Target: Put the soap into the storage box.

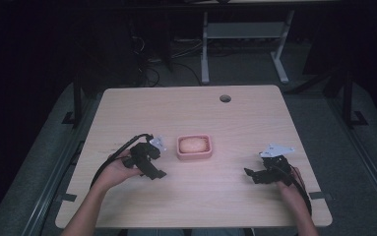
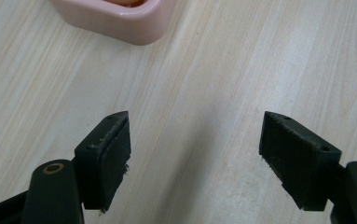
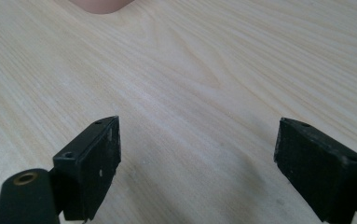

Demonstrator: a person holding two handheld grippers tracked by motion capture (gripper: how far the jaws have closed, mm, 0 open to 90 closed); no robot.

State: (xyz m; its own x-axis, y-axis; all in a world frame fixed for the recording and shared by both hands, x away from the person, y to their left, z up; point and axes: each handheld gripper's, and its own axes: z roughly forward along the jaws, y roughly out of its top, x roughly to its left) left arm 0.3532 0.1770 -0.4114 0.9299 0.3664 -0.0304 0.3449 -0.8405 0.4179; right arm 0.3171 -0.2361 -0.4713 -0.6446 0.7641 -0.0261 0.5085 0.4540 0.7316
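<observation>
Pink dish (image 1: 194, 148), holding a pale rounded item, is sitting just ahead of the left gripper (image 2: 195, 156), whose jaws are gaping wide and empty, as are the right gripper (image 3: 197, 163) jaws, so straddling one wall squarely before closing is advisable.

Pink dish (image 1: 194, 155), pale orange-beige lump (image 1: 193, 144) inside, light wood-grain table (image 1: 235, 123), black fingers (image 2: 111, 154)

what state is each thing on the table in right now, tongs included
left tongs: open, jaws wide apart, nothing between them, just left of the dish
right tongs: open, empty, apart from the dish on its right
pink dish: upright at the table's middle, untouched
pale round food: lying inside the dish
table: bare wood around the dish
</observation>
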